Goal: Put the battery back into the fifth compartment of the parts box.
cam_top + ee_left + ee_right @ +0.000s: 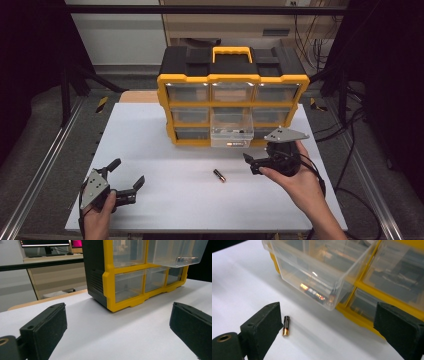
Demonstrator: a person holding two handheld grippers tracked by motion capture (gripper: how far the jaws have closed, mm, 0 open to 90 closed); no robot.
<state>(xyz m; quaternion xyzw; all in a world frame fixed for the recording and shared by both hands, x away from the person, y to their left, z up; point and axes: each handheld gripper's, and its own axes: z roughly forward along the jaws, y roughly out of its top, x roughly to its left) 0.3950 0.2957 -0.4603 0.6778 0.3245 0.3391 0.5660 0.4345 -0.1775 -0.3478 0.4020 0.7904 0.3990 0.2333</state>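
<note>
A yellow and black organizer point(232, 95) with clear drawers stands at the back of the white board point(160, 145). Its lower middle drawer point(231, 131) is pulled out, and a battery point(315, 293) lies inside it. A second battery point(219, 175) lies loose on the board in front of the drawer. My right gripper point(251, 164) is open just right of it and holds nothing. In the right gripper view the loose battery point(285, 325) lies beside the left jaw, under the drawer point(312, 272). My left gripper point(128, 172) rests open at the front left, with nothing in it.
In the left gripper view the organizer point(132, 282) stands ahead and to the right, beyond my open left gripper point(117, 325). Metal rails point(45, 165) run along both sides of the table. Cables point(345, 165) trail off at the right.
</note>
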